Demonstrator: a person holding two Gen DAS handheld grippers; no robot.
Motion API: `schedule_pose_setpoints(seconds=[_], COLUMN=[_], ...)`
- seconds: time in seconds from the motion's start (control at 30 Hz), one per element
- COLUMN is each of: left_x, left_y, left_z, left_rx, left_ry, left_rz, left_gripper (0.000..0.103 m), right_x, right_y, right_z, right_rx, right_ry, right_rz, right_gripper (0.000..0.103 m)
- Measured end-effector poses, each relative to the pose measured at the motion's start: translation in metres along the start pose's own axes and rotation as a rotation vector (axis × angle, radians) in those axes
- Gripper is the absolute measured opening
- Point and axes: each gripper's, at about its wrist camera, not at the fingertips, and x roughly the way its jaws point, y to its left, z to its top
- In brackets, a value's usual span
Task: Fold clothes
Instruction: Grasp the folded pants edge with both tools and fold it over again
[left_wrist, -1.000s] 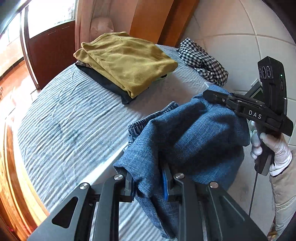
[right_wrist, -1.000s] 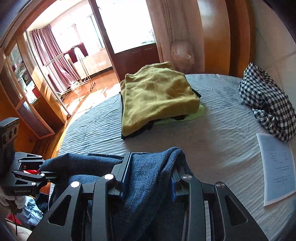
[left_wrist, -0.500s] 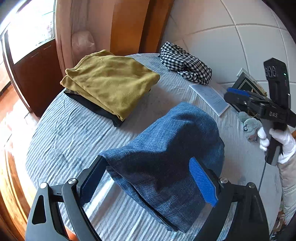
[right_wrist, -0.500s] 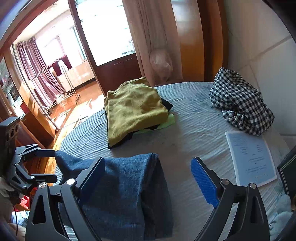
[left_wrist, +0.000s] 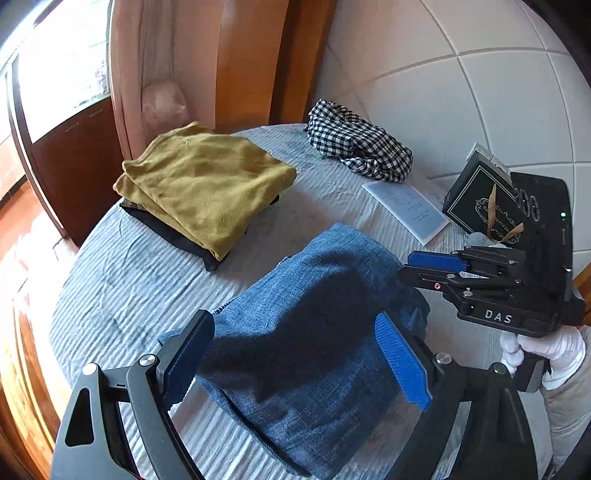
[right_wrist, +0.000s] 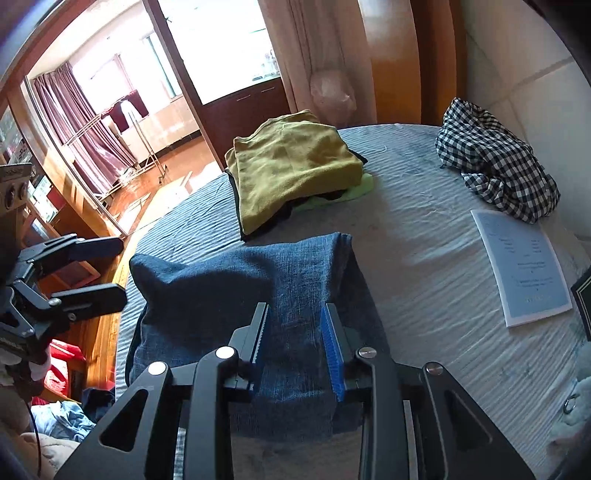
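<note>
Left gripper (left_wrist: 295, 362) spread wide over the near end of the jeans (left_wrist: 314, 332), one black finger at the left edge of the fold, the blue-padded one at the right, nothing pinched between them. Right gripper (right_wrist: 297, 341) partly parted, astride a ridge of denim with a pad on each side; cannot tell whether actually clamped on it. Seen from the left wrist, reaching in from the right with its tips over the far corner of the jeans, held by a white-gloved hand (left_wrist: 543, 350). Jeans folded into a thick blue bundle, lying flat on the striped grey bed cover (right_wrist: 424, 258), near the front edge. Beyond them, well apart, a neat stack of folded clothes (right_wrist: 291, 166) topped by a mustard piece, with dark and pale green layers peeking out underneath. Off to the far right, a crumpled black-and-white checked garment (right_wrist: 495, 162) against the white padded headboard (left_wrist: 461, 92). Just beside that, a printed sheet of paper (right_wrist: 524, 266) flat on the cover, and a dark gift bag (left_wrist: 476, 199) with a ribbon handle standing at the headboard.
</note>
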Motion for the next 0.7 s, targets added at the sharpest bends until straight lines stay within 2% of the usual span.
schedule_pose_setpoints(seconds=[0.03, 0.07, 0.1, 0.13, 0.23, 0.3, 0.37, 0.5, 0.57, 0.6, 0.67, 0.7], left_x=[0.014, 0.028, 0.042, 0.054, 0.087, 0.101, 0.107, 0.104, 0.088, 0.078, 0.062, 0.054], left_y=[0.003, 0.007, 0.012, 0.016, 0.03, 0.034, 0.034, 0.036, 0.034, 0.032, 0.025, 0.021], left_z=[0.001, 0.0, -0.002, -0.004, -0.012, -0.014, -0.013, -0.014, -0.014, -0.013, -0.022, -0.026], left_rx=[-0.022, -0.042, -0.062, -0.069, -0.061, -0.037, -0.03, -0.031, -0.036, -0.039, -0.032, -0.028], left_ry=[0.02, 0.048, 0.075, 0.093, 0.123, 0.11, 0.104, 0.109, 0.106, 0.1, 0.093, 0.089], left_rz=[0.0, 0.012, 0.025, 0.031, 0.083, 0.119, 0.135, 0.123, 0.106, 0.1, 0.083, 0.075], left_gripper=[0.072, 0.041, 0.027, 0.027, 0.026, 0.026, 0.028, 0.029, 0.031, 0.037, 0.047, 0.054], right_x=[0.005, 0.01, 0.016, 0.024, 0.06, 0.084, 0.109, 0.111, 0.086, 0.074, 0.047, 0.038], right_y=[0.002, 0.003, 0.005, 0.006, -0.002, -0.016, -0.029, -0.028, -0.024, -0.022, -0.014, -0.01], right_z=[0.003, 0.005, 0.008, 0.009, 0.011, 0.009, 0.008, 0.006, 0.006, 0.006, 0.001, -0.003], right_rx=[0.003, 0.005, 0.008, 0.004, 0.015, 0.05, 0.083, 0.091, 0.095, 0.095, 0.068, 0.059], right_ry=[0.0, 0.001, 0.002, 0.018, 0.086, 0.127, 0.167, 0.159, 0.108, 0.083, 0.04, 0.032], right_rz=[0.019, 0.039, 0.058, 0.071, 0.029, -0.01, -0.048, -0.042, -0.03, -0.025, -0.038, -0.044], right_gripper=[0.029, 0.029, 0.029, 0.029, 0.027, 0.024, 0.017, 0.019, 0.023, 0.027, 0.048, 0.049])
